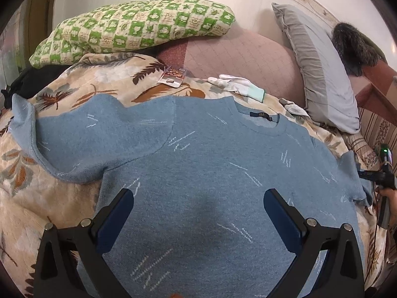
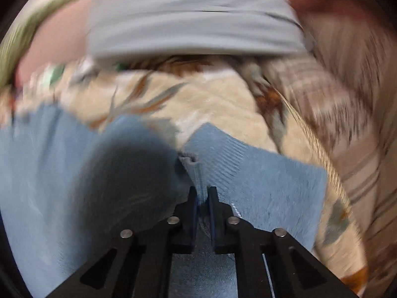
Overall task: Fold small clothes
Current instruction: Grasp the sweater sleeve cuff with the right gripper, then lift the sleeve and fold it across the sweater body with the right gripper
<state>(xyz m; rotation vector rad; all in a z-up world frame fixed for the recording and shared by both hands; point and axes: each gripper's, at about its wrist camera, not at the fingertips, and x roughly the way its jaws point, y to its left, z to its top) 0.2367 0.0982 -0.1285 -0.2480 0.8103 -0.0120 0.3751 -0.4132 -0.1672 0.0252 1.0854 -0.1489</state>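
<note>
a light blue knit sweater (image 1: 198, 164) with pale stitched dashes lies spread flat, front up, on a bed covered by a cream blanket with a leaf print (image 1: 29, 203). its round collar with a dark label points toward the pillows; one sleeve lies out to the left in the left wrist view, the other reaches toward the right edge.

the left gripper (image 1: 198, 213) hangs over the sweater's body with its jaws wide apart, released, nothing between its blue pads.

the right gripper (image 2: 203, 196) is clenched on a pinched ridge of the sweater's ribbed sleeve cuff (image 2: 223, 156), the fabric bunched up between the narrow jaws. that view is smeared by motion blur. in the left wrist view the right gripper shows at the far right edge, by the sleeve end, with a hand on it.

beyond the collar lie a white glove (image 1: 238, 85) and a small packet (image 1: 172, 77). behind them sit a green checked pillow (image 1: 139, 27), a pink cushion (image 1: 238, 57) and a grey pillow (image 1: 320, 74).
</note>
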